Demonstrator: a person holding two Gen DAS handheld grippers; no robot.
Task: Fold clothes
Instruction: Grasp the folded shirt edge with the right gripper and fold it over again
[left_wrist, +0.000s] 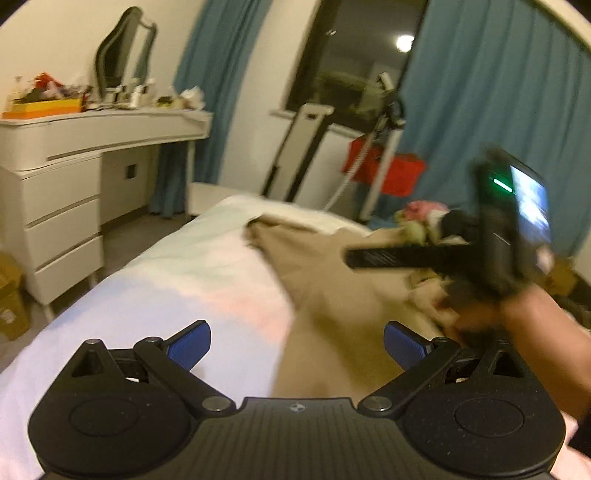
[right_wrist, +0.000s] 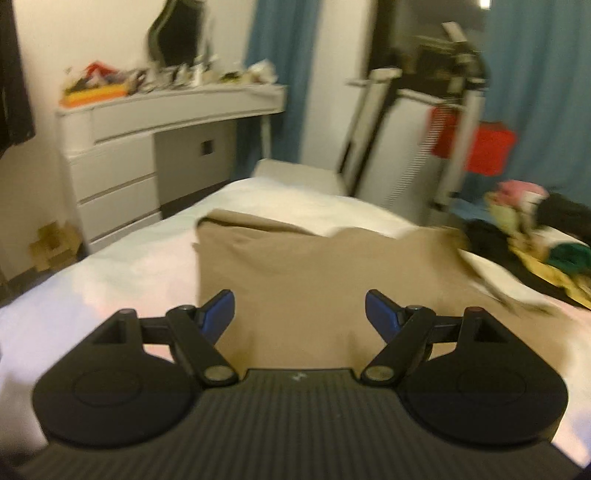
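A white dresser (left_wrist: 62, 206) stands at the left, beside the bed (left_wrist: 177, 280) with its white sheet. The left gripper (left_wrist: 297, 349) hangs spread and empty above the sheet's edge, where a tan garment (right_wrist: 317, 266) lies flat across the bed. The right gripper (right_wrist: 300, 314), jaws likewise spread and empty, hovers over that garment, with a heap of mixed clothes (right_wrist: 532, 236) off to the right.

Black ribbed tool (right_wrist: 300, 314), blue pads (right_wrist: 218, 314), silver screws.
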